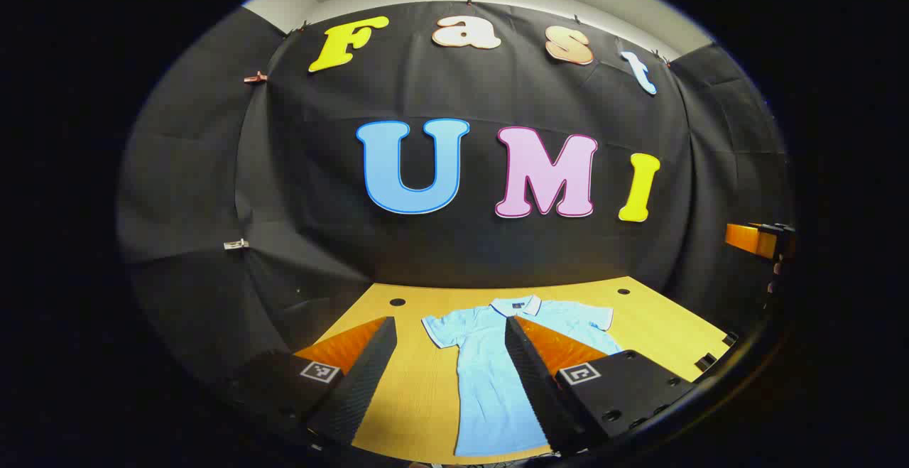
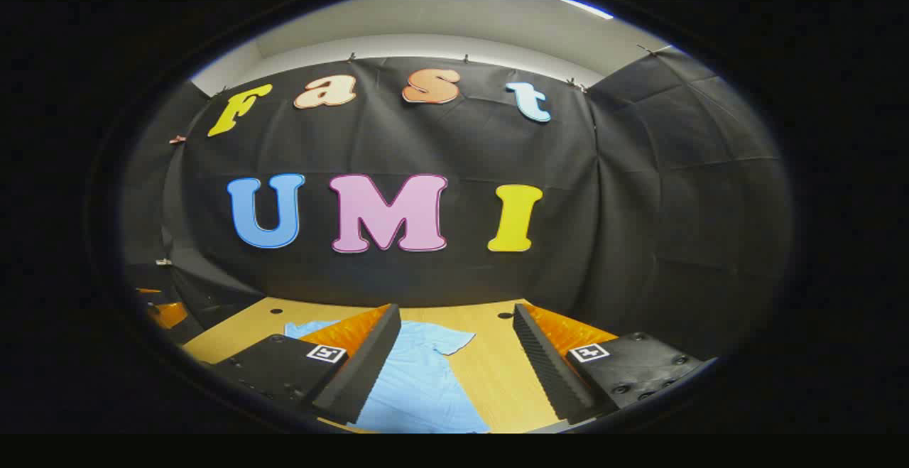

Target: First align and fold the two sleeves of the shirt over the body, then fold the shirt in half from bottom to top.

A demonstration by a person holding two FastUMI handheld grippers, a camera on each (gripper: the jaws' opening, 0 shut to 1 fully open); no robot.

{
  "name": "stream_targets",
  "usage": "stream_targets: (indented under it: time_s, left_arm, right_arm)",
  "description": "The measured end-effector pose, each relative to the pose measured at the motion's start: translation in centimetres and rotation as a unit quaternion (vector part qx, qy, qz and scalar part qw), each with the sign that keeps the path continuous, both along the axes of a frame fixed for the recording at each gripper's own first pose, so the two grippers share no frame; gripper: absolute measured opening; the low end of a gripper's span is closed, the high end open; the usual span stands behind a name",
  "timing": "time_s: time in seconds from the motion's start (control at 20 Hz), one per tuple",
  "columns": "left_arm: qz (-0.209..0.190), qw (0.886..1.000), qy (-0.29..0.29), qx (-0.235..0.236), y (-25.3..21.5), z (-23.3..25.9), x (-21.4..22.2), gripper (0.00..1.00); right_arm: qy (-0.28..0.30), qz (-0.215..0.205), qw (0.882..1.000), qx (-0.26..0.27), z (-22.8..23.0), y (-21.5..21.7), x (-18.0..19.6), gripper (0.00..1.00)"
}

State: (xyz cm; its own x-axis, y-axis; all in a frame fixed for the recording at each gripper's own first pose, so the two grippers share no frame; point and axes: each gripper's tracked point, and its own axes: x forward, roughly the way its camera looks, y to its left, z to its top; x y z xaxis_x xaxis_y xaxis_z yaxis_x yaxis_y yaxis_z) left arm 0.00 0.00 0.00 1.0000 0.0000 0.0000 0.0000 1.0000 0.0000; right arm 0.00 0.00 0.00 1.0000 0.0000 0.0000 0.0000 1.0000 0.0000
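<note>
Left gripper (image 1: 449, 326) and right gripper (image 2: 454, 312), each with two ridged, wedge-shaped fingers, black screw-studded housings, a square black-and-white marker on each finger base

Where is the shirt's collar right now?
In the left gripper view the collar lies at the far end of the light blue shirt, toward the black cloth wall, on the wooden table, just beyond the left gripper.

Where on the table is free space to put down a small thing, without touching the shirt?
Bare table runs between the shirt and the black cloth wall, and again beyond the other sleeve, toward the far corner. A narrow strip is free behind the collar. The middle is taken by the spread shirt.
</note>
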Motion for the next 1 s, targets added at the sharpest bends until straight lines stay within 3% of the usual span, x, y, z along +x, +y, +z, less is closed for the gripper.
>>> stream_targets:
  time_s: [0.4,1.0]
  left_arm:
    - [-0.012,1.000,-0.004,-0.005,-1.3,0.4,0.4,0.96]
    - [-0.007,1.000,0.006,-0.011,-2.9,0.7,3.4,0.96]
  right_arm:
    - [0.007,0.000,1.000,-0.003,-0.5,0.1,0.5,0.98]
    - [0.027,0.012,1.000,-0.008,-1.4,0.3,5.6,0.98]
